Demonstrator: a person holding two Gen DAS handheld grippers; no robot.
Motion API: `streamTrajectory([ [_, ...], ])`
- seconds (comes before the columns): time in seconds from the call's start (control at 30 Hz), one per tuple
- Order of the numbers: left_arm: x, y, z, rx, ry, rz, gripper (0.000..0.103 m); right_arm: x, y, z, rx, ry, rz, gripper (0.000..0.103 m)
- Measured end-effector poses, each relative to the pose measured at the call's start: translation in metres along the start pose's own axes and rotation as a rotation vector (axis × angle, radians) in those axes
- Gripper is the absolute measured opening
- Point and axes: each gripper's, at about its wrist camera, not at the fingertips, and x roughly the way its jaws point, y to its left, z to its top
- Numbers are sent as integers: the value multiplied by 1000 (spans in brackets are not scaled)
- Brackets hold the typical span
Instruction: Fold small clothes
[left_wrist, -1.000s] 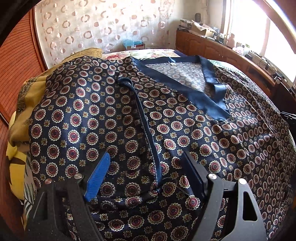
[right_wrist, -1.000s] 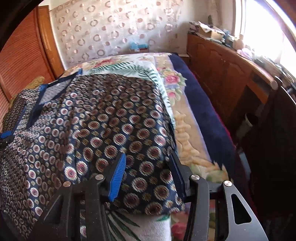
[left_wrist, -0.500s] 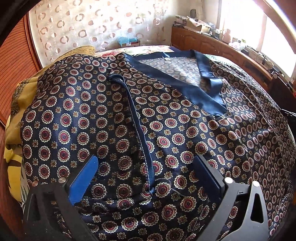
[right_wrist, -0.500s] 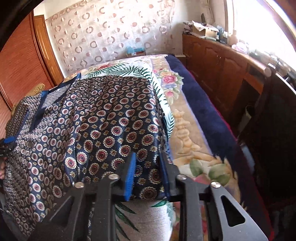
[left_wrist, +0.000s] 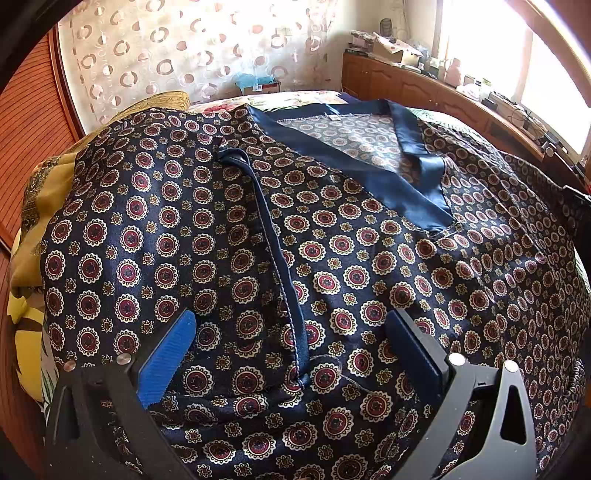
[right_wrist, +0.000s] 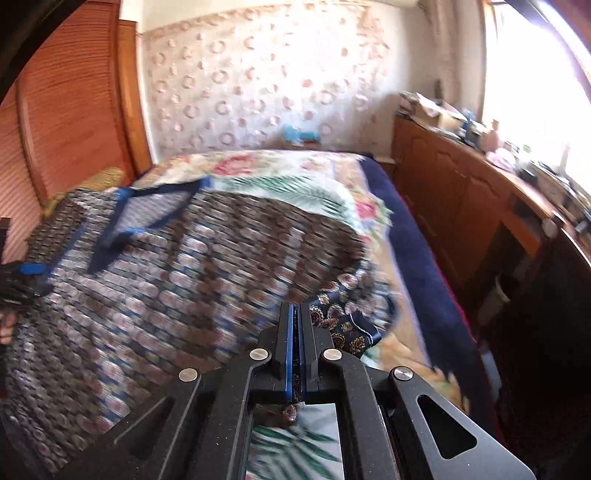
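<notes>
While your right claw (right_wrist: 294, 332) pinches the shirt's (left_wrist: 332, 266) hem, its trim (left_wrist: 273, 243) runs toward twelve between your left claw's (left_wrist: 291, 343) spread jaws; left is nearer.

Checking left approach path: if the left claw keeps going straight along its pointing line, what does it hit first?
Most likely the patterned shirt itself. The left claw stands open, angled down over it, with the solid blue sleeve hem running between its fingers. Nothing else lies in between; exact depth is unclear.
</notes>
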Motion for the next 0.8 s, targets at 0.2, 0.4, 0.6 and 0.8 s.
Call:
streamTrajectory([
  [0.2, 0, 0, 0, 0, 0, 0, 103, 13, 38, -5, -62, 26, 117, 2],
  [0.4, 0, 0, 0, 0, -2, -1, 103, 23, 41, -20, -30, 60, 162, 2],
  [0.6, 0, 0, -1, -2, -3, -3, 103, 1, 21, -20, 18, 45, 143, 27],
  [0.8, 0, 0, 0, -2, -4, -3, 103, -20, 7, -16, 42, -11, 79, 43],
])
